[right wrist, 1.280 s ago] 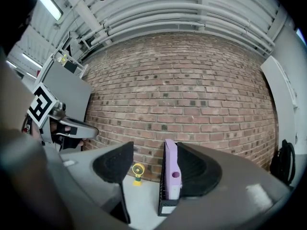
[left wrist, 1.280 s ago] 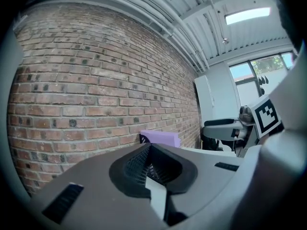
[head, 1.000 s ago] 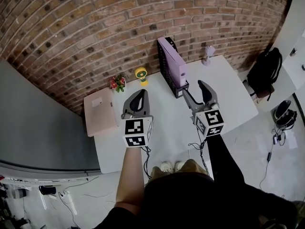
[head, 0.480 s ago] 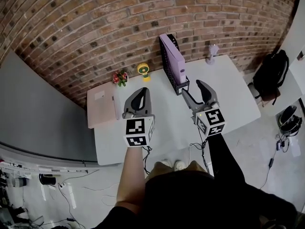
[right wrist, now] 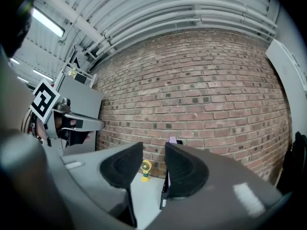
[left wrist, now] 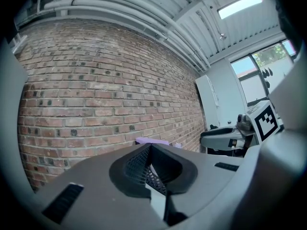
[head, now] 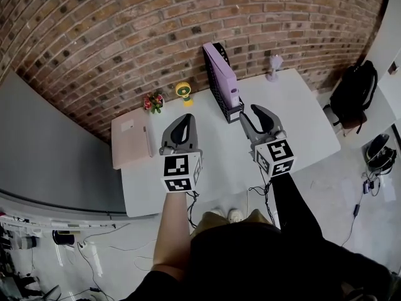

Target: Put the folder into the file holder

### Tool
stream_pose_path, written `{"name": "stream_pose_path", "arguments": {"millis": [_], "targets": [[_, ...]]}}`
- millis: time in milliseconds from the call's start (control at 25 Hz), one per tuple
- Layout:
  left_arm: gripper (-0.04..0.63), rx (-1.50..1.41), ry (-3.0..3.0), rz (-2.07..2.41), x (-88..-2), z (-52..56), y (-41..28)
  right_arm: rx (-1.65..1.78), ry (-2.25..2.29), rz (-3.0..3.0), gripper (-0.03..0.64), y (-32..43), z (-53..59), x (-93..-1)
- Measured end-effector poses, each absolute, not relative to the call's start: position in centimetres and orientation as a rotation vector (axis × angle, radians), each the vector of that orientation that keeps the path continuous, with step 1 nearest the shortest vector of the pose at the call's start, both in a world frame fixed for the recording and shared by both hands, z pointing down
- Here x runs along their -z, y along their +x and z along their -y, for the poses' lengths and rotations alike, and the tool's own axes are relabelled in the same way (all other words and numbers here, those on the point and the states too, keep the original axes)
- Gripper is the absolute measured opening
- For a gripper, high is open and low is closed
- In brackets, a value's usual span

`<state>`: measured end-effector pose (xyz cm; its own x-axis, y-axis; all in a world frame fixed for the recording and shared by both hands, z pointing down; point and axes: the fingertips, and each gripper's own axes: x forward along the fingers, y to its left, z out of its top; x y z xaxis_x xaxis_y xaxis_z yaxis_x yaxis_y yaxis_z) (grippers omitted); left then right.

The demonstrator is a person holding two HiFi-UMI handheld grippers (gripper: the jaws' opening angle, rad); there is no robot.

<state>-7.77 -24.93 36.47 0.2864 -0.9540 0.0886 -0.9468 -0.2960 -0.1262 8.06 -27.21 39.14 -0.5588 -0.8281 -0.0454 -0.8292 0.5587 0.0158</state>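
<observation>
Head view: folder (head: 224,77) upright, toward wall (head: 125,30)

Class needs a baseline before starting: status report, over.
Left gripper shut, empty. Right gripper jaws just been closing, apart, nothing between. Folder in file holder. Nothing in the way.

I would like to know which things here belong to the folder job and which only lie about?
Job: purple folder, already standing in the black file holder.

Lying about: yellow mini fan, small flowers, pink flat pad, lilac ornament, black backpack beside the table.
</observation>
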Motion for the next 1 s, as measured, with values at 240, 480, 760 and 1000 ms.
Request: {"name": "stream_pose_path", "arguments": {"millis": [240,480,760,1000], "targets": [[0.009,0.203,-2.477,-1.824,-36.18,25.2,-7.28,-0.058,-1.492,-2.755,-0.002,8.84,27.35,-38.89],[0.009,0.198,-2.475,-1.822,-36.15,25.25,-7.2,-0.095,-1.531,-2.751,-0.002,9.19,27.43,-38.87],[0.009,0.197,-2.473,-1.821,-36.16,25.09,-7.24,-0.147,-1.559,-2.771,-0.002,9.17,27.45,-38.78],[0.009,0.189,-2.467,-1.829,-35.94,24.91,-7.48,-0.162,-1.552,-2.771,-0.002,8.87,27.35,-38.45]]}}
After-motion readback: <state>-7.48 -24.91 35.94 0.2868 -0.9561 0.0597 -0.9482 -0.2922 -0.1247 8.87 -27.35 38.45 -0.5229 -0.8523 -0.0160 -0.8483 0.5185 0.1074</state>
